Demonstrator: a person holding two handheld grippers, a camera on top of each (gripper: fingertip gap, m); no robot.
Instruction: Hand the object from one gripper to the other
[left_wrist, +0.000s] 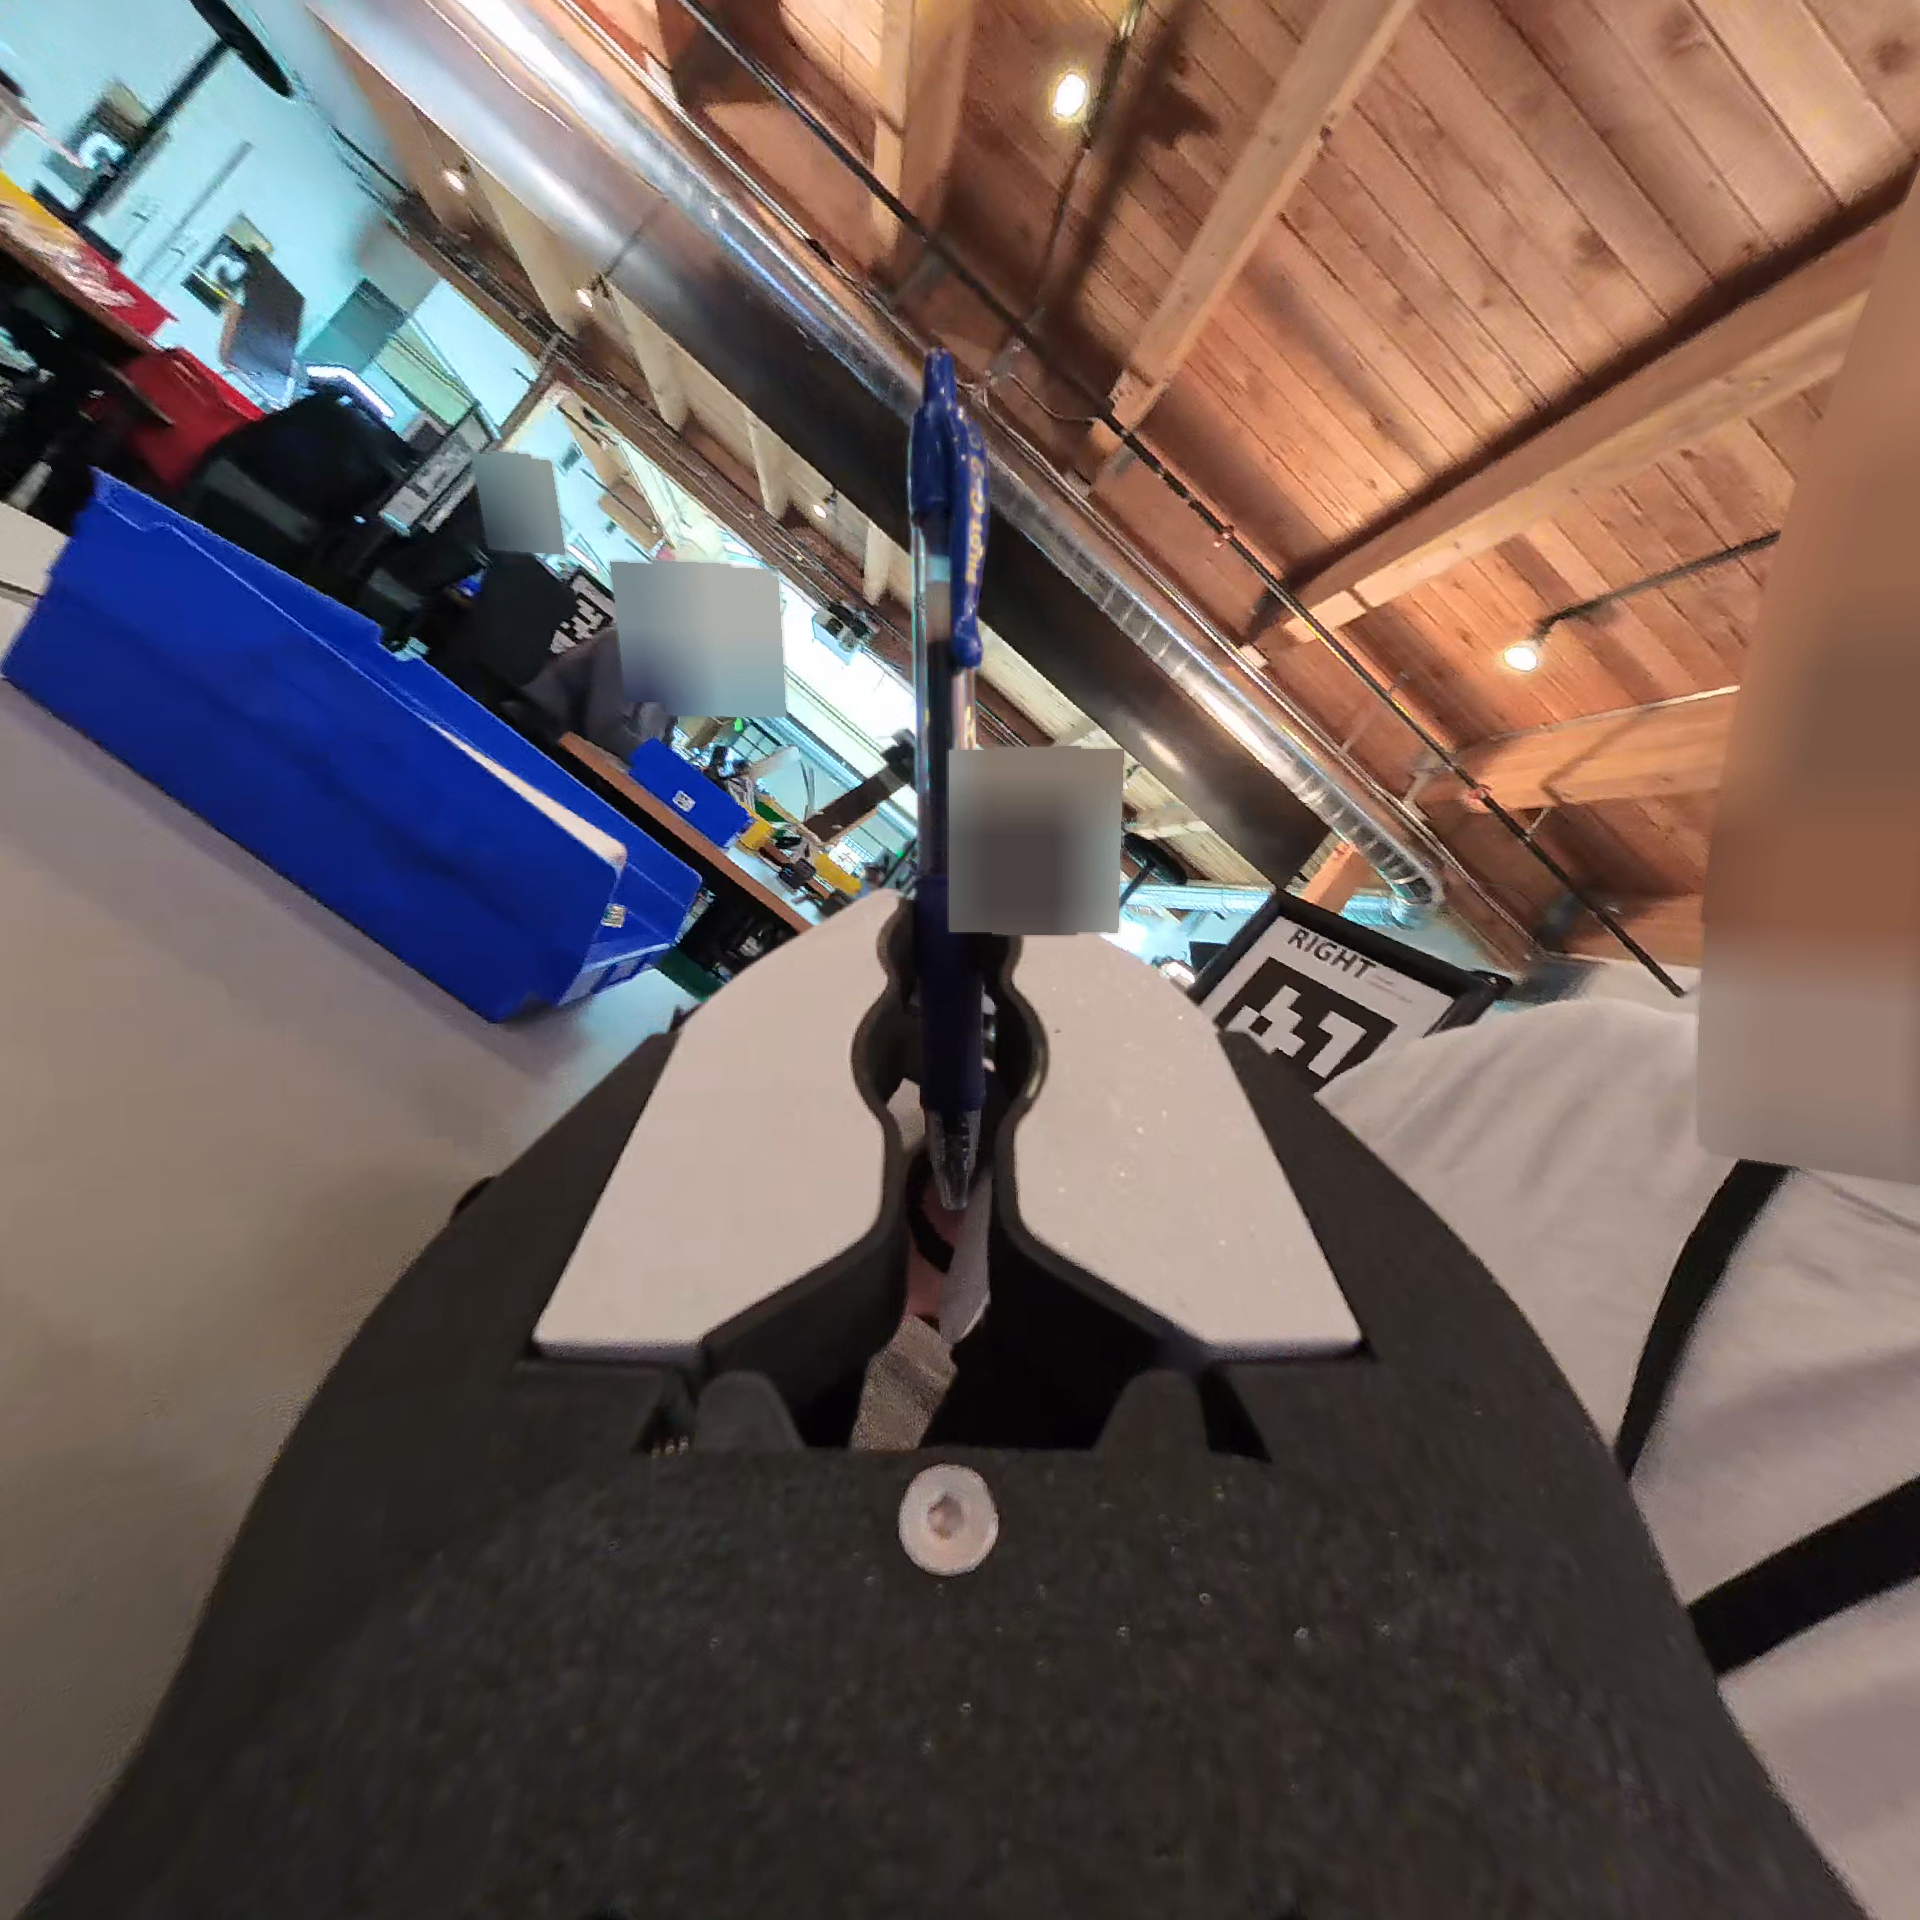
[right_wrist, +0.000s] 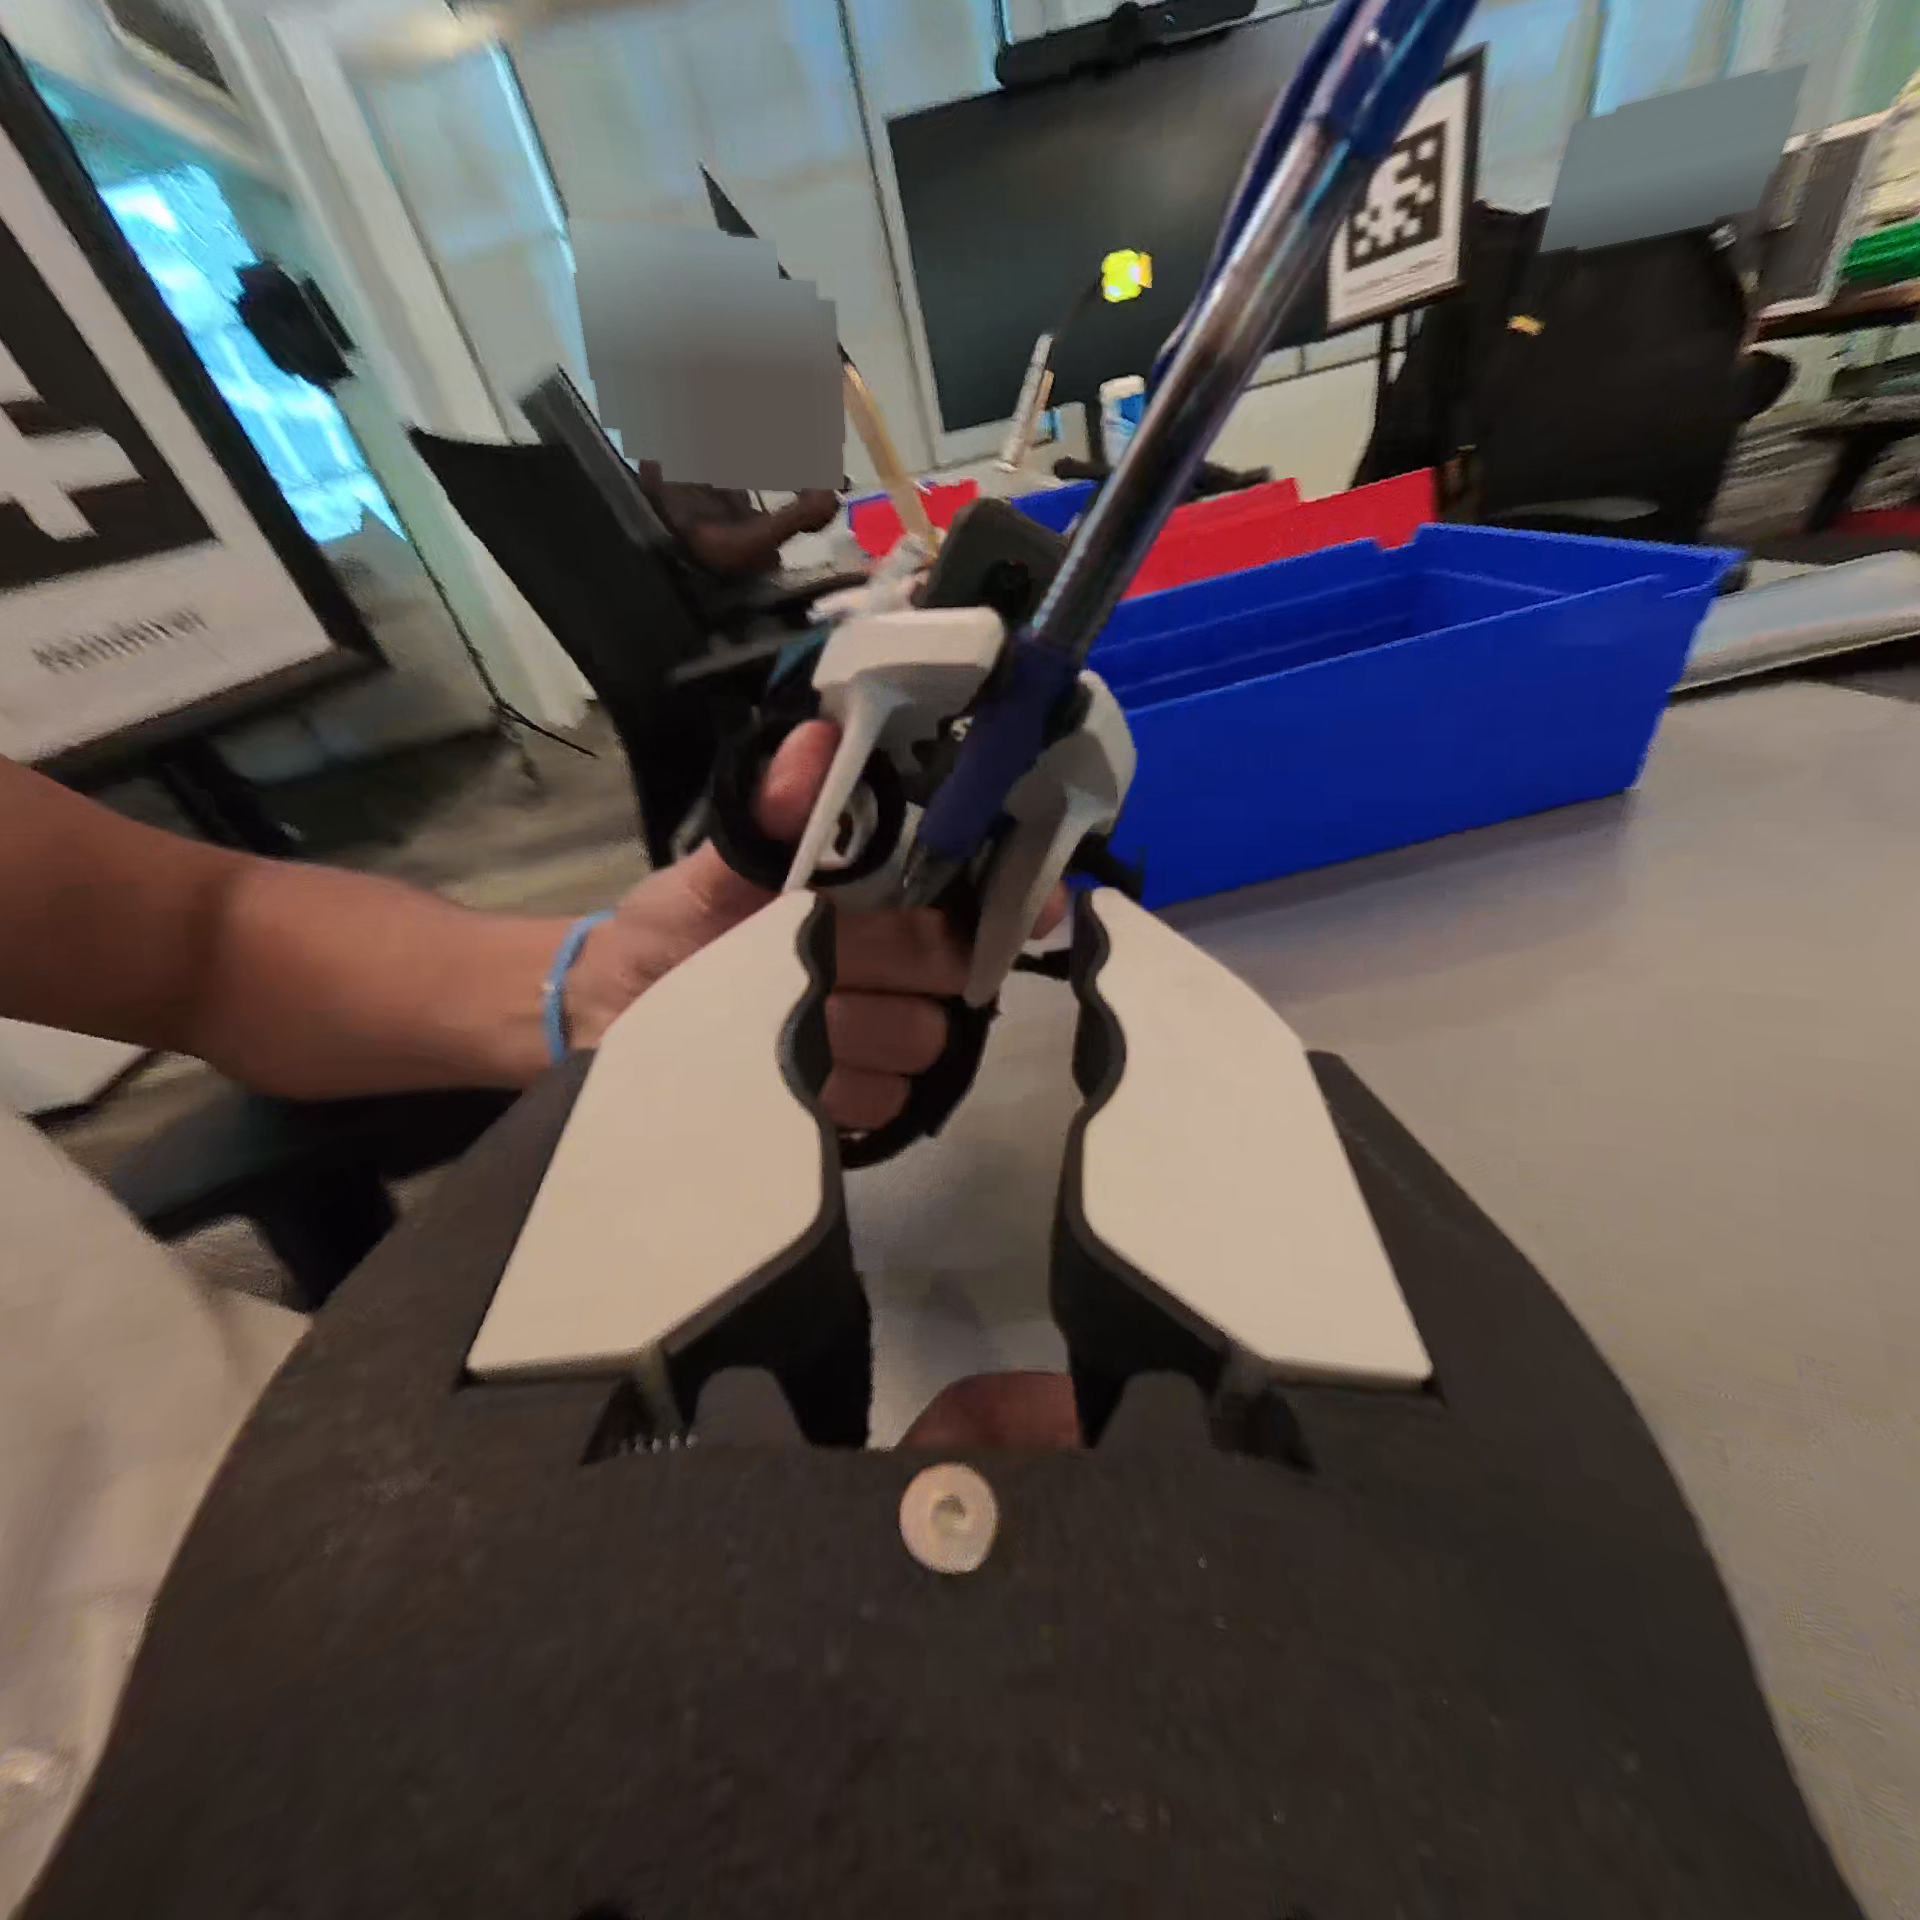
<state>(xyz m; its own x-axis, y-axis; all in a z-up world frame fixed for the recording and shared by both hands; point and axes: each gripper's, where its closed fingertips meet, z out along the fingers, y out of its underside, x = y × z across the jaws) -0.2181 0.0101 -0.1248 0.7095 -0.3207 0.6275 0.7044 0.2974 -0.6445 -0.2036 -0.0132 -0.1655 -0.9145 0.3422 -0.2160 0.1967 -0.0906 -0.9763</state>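
Left gripper (left_wrist: 951, 1049): black body with white finger plates; its jaws were clamped on the grip of the blue retractable pen with a clear barrel (left_wrist: 948, 665).
Pen: stood upright between the left jaws, tip toward the camera, clip end high.
Right gripper (right_wrist: 951, 997): same build, jaws spread apart with nothing between them, just below the left gripper (right_wrist: 971, 769).
Blue plastic bin (right_wrist: 1403, 707): open, on the grey bench (right_wrist: 1558, 987) behind the grippers.
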